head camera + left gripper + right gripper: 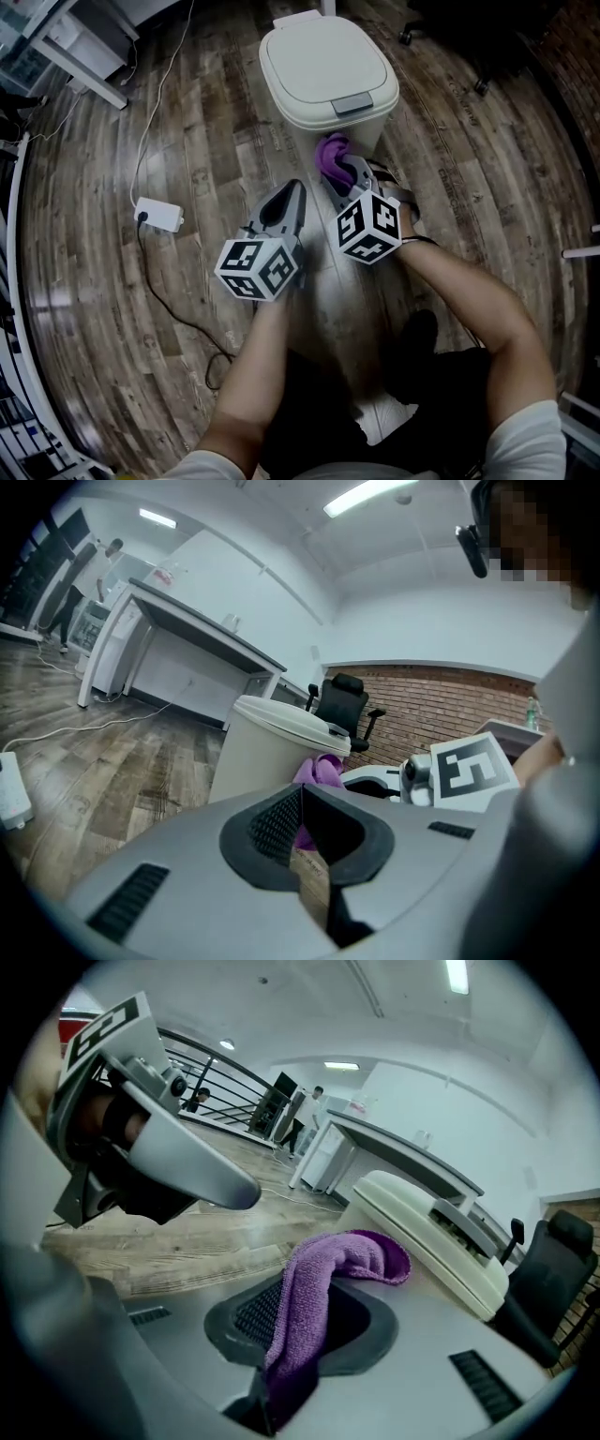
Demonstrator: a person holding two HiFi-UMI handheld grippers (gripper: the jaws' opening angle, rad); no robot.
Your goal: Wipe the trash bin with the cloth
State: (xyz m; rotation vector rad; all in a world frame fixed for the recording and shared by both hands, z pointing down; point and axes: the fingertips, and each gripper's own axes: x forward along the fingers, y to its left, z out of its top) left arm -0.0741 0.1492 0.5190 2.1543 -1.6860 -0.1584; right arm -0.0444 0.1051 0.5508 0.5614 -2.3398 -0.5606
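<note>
Fingers of the right gripper (345, 176) clamp a purple terry cloth (332, 155), holding its free end up by the front wall of the cream plastic lidded trash bin (328, 66) at upper centre, apparently to begin wiping. The left gripper (294, 190), fingers closed on nothing, hangs just left of it, probably kept clear.

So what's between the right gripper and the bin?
Only the purple cloth, clamped in the right gripper, reaching toward the trash bin; the right gripper view shows it.
</note>
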